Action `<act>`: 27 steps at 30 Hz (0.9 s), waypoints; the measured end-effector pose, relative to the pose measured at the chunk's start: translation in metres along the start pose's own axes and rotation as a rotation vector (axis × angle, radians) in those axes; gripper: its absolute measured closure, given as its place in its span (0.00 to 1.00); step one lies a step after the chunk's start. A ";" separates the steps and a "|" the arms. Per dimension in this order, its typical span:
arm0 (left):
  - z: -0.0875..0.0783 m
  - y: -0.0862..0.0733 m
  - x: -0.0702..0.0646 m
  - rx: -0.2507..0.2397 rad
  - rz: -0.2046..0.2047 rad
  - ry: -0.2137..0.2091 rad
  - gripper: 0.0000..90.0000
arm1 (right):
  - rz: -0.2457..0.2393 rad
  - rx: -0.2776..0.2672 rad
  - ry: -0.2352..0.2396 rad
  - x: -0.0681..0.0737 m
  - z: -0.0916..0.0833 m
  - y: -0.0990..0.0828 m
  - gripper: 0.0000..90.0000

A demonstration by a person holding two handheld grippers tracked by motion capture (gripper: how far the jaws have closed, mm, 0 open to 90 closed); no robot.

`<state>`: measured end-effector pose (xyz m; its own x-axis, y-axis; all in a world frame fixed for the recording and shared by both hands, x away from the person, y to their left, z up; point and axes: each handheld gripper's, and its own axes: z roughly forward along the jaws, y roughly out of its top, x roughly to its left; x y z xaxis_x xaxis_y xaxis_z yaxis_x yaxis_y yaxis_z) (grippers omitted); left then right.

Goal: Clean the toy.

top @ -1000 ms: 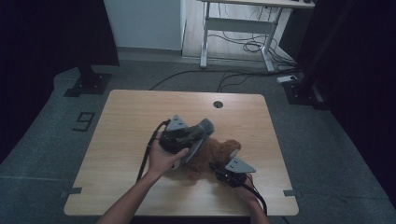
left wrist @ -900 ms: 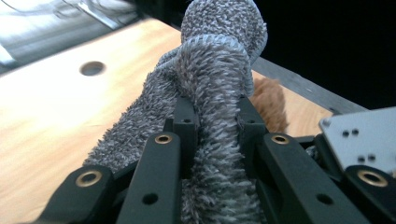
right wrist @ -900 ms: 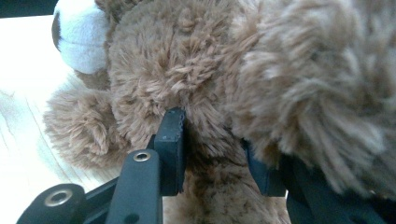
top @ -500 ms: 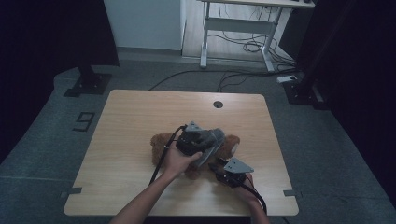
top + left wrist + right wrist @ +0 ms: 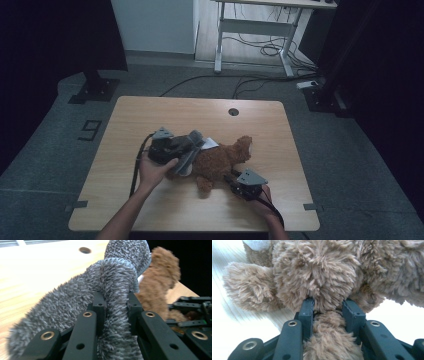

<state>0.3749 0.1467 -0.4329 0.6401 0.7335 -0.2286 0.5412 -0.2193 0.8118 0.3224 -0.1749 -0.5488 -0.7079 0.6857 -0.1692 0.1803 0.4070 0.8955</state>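
Note:
A brown plush bear (image 5: 220, 160) lies on its side on the wooden table (image 5: 150, 115). My left gripper (image 5: 192, 146) is shut on a fluffy grey cloth (image 5: 187, 157), pinched in a fold between the jaws (image 5: 115, 305), with the cloth (image 5: 75, 307) draped against the bear's left end. The bear (image 5: 162, 277) sits just behind it. My right gripper (image 5: 232, 177) is at the bear's near side, shut on one furry limb (image 5: 328, 308) of the bear (image 5: 317, 270); its jaws have just squeezed a little tighter. The right gripper (image 5: 190, 312) also appears beyond the cloth.
A round cable hole (image 5: 233, 111) lies near the table's far edge. Beyond the table are a white desk frame (image 5: 250, 30) with cables on the floor, and dark stand bases (image 5: 95, 90) at both sides. A "9" marking (image 5: 90, 130) is on the floor at the left.
My left hand has carried the grey cloth leftward and lower, off the bear's middle to its left end, uncovering the bear's body. The right hand has stayed put.

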 end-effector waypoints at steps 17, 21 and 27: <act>-0.012 -0.046 0.042 -0.013 -0.086 0.059 0.84 | -0.001 -0.002 0.002 0.000 0.000 0.000 0.67; -0.012 -0.055 0.039 -0.033 -0.083 0.061 0.85 | 0.004 -0.006 0.010 0.001 0.000 0.000 0.64; -0.015 -0.065 0.038 -0.053 -0.096 0.038 0.85 | -0.005 -0.002 0.014 0.002 0.000 0.000 0.62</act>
<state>0.3557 0.1980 -0.4865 0.5647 0.7737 -0.2871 0.5692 -0.1132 0.8144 0.3211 -0.1737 -0.5487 -0.7180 0.6755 -0.1677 0.1759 0.4092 0.8953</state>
